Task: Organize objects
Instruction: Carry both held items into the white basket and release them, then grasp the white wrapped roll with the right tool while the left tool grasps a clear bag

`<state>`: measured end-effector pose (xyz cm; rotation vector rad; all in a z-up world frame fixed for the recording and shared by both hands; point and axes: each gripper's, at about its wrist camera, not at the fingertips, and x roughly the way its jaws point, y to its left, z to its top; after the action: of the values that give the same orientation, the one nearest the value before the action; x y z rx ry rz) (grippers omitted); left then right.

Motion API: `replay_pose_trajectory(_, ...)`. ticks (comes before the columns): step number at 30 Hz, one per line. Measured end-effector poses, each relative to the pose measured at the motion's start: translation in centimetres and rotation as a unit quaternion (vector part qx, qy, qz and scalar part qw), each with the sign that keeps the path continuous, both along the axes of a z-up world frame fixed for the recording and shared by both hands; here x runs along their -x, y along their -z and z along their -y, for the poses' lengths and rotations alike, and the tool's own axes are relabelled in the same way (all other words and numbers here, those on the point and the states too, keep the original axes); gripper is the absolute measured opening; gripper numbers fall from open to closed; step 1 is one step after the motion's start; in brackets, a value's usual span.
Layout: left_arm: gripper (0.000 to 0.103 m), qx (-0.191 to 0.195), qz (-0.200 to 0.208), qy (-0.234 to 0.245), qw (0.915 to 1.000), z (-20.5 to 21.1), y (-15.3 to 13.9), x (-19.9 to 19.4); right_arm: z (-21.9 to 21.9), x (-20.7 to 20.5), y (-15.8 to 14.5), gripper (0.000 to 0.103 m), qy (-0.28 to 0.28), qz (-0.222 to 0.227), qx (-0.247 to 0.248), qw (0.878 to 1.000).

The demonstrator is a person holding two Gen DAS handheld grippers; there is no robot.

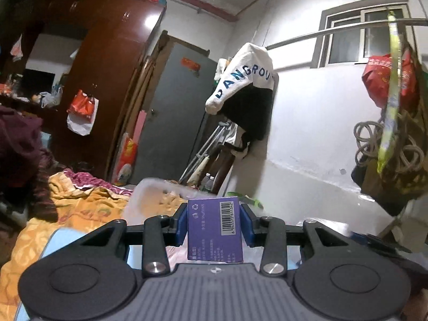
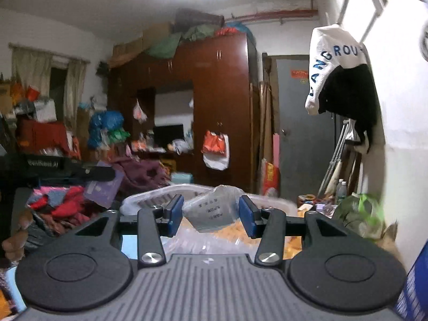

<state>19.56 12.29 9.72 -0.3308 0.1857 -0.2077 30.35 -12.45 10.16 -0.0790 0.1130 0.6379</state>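
Dark red-brown wooden wardrobe stands against the far wall, beside the grey door. Orange patterned bedding covers the bed below both grippers. Clear plastic storage bin sits on the bed ahead. Left gripper: blue fingers narrowly spread, clamped on the sides of an upright purple cardboard box, barcode facing the camera. Right gripper: fingers narrowly spread around a crumpled clear plastic bag; contact with the bag cannot be confirmed.
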Motion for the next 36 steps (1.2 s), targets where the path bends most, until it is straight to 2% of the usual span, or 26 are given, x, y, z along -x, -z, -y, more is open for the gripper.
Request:
replay_pose_trajectory(2, 0.044, -0.003, -0.014, 0.003, 0.9999, 1.2, -1.0, -2.9, -2.1, -2.8, -0.6, 0.049, 0.012, -0.020, 0.029, 0.999)
replay_pose_trajectory(5, 0.045, -0.018, -0.040, -0.013, 0.9989, 2.7, -0.5, -6.3, -3.9, -5.7, -0.1, 0.051, 0.026, -0.043, 0.049, 0.998)
replay_pose_trajectory(6, 0.051, -0.025, -0.057, -0.016, 0.9980, 3.1, 0.0, -7.6, -4.0, -6.1, 0.2, 0.055, 0.027, -0.048, 0.049, 0.997)
replay_pose_trajectory(7, 0.059, -0.034, -0.075, -0.016, 0.9965, 3.2, 0.5, -8.4, -3.9, -6.2, 0.5, 0.073, 0.026, -0.056, 0.046, 0.997)
replay_pose_trajectory(8, 0.077, -0.048, -0.098, -0.022, 0.9938, 3.6, 1.1, -9.2, -3.5, -6.0, 0.8, 0.092, 0.026, -0.060, 0.035, 0.997)
replay_pose_trajectory(9, 0.082, -0.057, -0.104, -0.030, 0.9924, 3.6, 1.5, -9.1, -2.8, -5.4, 0.9, 0.099, 0.024, -0.054, 0.022, 0.998)
replay_pose_trajectory(10, 0.082, -0.066, -0.101, -0.035, 0.9921, 3.5, 1.8, -8.7, -1.9, -4.3, 0.9, 0.103, 0.020, -0.044, 0.015, 0.999)
replay_pose_trajectory(13, 0.087, -0.051, -0.071, -0.028, 0.9958, 2.8, 1.8, -5.2, 0.5, -1.0, 1.6, 0.103, 0.021, -0.040, 0.001, 0.999)
replay_pose_trajectory(14, 0.091, -0.048, -0.055, -0.025, 0.9971, 2.6, 1.9, -3.4, 1.5, 0.4, 2.3, 0.103, 0.019, -0.042, -0.007, 0.999)
replay_pose_trajectory(16, 0.092, -0.053, -0.038, -0.029, 0.9974, 2.4, 2.4, -0.2, 3.5, 3.3, 4.1, 0.103, 0.015, -0.047, -0.027, 0.998)
replay_pose_trajectory(19, 0.094, -0.082, -0.020, -0.018, 0.9962, 3.0, 5.0, 5.3, 5.4, 7.9, 7.9, 0.103, 0.015, -0.077, -0.041, 0.996)
replay_pose_trajectory(23, 0.094, -0.067, -0.007, -0.009, 0.9977, 3.2, 9.1, 10.4, 5.9, 12.6, 11.9, 0.103, -0.021, -0.092, -0.048, 0.994)
replay_pose_trajectory(26, 0.094, -0.059, -0.022, 0.001, 0.9980, 3.0, 11.7, 12.0, 4.6, 13.4, 12.8, 0.103, -0.037, -0.094, -0.020, 0.995)
replay_pose_trajectory(28, 0.094, -0.074, -0.035, 0.006, 0.9966, 3.4, 12.5, 12.0, 3.3, 13.3, 12.9, 0.103, -0.043, -0.082, 0.005, 0.996)
replay_pose_trajectory(31, 0.094, -0.094, -0.036, 0.014, 0.9948, 4.2, 12.8, 11.4, 2.2, 12.2, 12.9, 0.100, -0.051, -0.097, 0.013, 0.994)
replay_pose_trajectory(33, 0.094, -0.101, -0.042, 0.027, 0.9937, 4.4, 13.4, 11.1, 2.0, 12.2, 13.8, 0.093, -0.049, -0.104, 0.019, 0.993)
replay_pose_trajectory(35, 0.094, -0.108, -0.049, 0.039, 0.9922, 4.6, 14.0, 10.9, 2.0, 12.0, 14.2, 0.076, -0.051, -0.111, 0.023, 0.992)
replay_pose_trajectory(36, 0.094, -0.113, -0.053, 0.038, 0.9915, 4.8, 14.3, 11.0, 2.1, 12.5, 14.4, 0.073, -0.047, -0.110, 0.026, 0.992)
